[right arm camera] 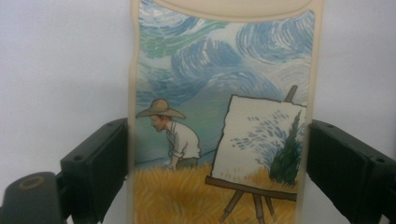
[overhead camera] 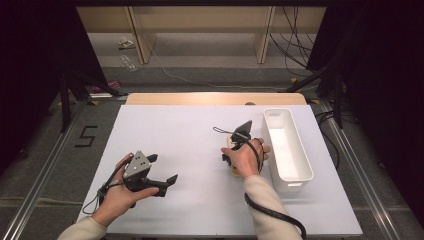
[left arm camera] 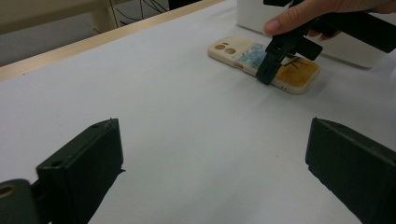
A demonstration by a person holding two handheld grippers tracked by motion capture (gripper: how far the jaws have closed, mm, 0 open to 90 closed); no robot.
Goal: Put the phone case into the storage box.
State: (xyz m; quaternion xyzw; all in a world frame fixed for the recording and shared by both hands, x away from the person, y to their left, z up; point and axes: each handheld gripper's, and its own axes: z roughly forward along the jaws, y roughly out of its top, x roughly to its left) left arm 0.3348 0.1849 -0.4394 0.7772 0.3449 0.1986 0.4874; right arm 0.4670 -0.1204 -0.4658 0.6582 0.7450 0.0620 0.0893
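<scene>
1. Right gripper view: the phone case (right arm camera: pixel 224 121) lies flat on the white counter (right arm camera: pixel 60 70), printed side up, showing a painter in a straw hat, an easel and a swirled blue sky.
2. Same view: the two black jaws of the right hand-held gripper (right arm camera: pixel 219 168) stand on either side of the case, one at each long edge. The left jaw looks to be against the edge; whether the right jaw touches cannot be told.
3. Left gripper view: the right hand-held gripper (left arm camera: pixel 268 70) points down onto the middle of the phone case (left arm camera: pixel 264 63), which lies just in front of the white bin (left arm camera: pixel 355 51).
4. High view: the right hand (overhead camera: pixel 245 159) holds its hand-held gripper over the case, just left of the long white bin (overhead camera: pixel 287 145).
5. High view: the left hand-held gripper (overhead camera: pixel 165 172) rests low over the near-left part of the counter (overhead camera: pixel 175 130), well apart from the case.
6. Left gripper view: its jaws are spread wide with nothing between them.
</scene>
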